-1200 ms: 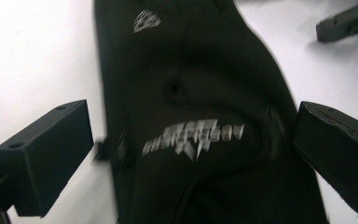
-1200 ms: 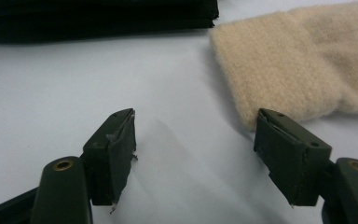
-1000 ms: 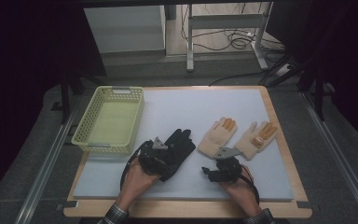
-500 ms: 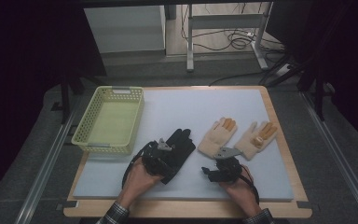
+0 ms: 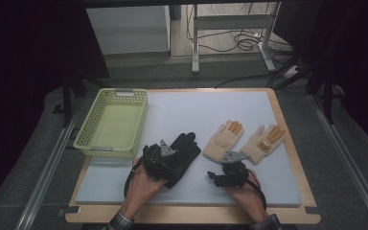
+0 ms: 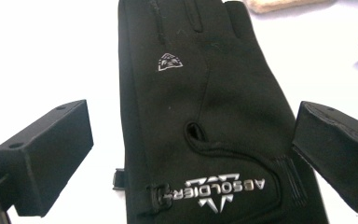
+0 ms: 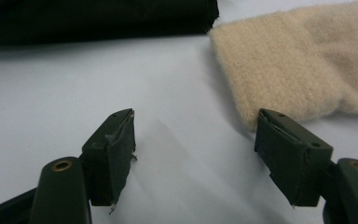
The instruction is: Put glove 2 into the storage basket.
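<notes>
Nothing is in the yellow basket (image 5: 112, 125) yet: it stands bare at the upper left of the bench (image 5: 172, 108) in the high view, so the sorting appears to be at its very start. All three gloves lie on the white surface. The black glove (image 5: 182, 153) rests at the centre of the high view, just right of the basket, and the two cream gloves (image 5: 225, 140) lie side by side to its right, their orange fingertips pointing toward the top of the frame.

The left tool (image 5: 159, 160) hovers over the wrist end of the black glove. In the left gripper view its jaws stand wide, one on each side of the black glove (image 6: 205, 116), with no pad pressing the fabric, so no grip is made. The right tool (image 5: 230, 175) sits lower right of centre in the high view, also wide and holding nothing; in the right gripper view the cuff of the nearer cream glove (image 7: 298, 70) lies just beyond its right jaw.

What is left, by my reading: closing on the black glove, carrying it to the basket, then both cream ones.
</notes>
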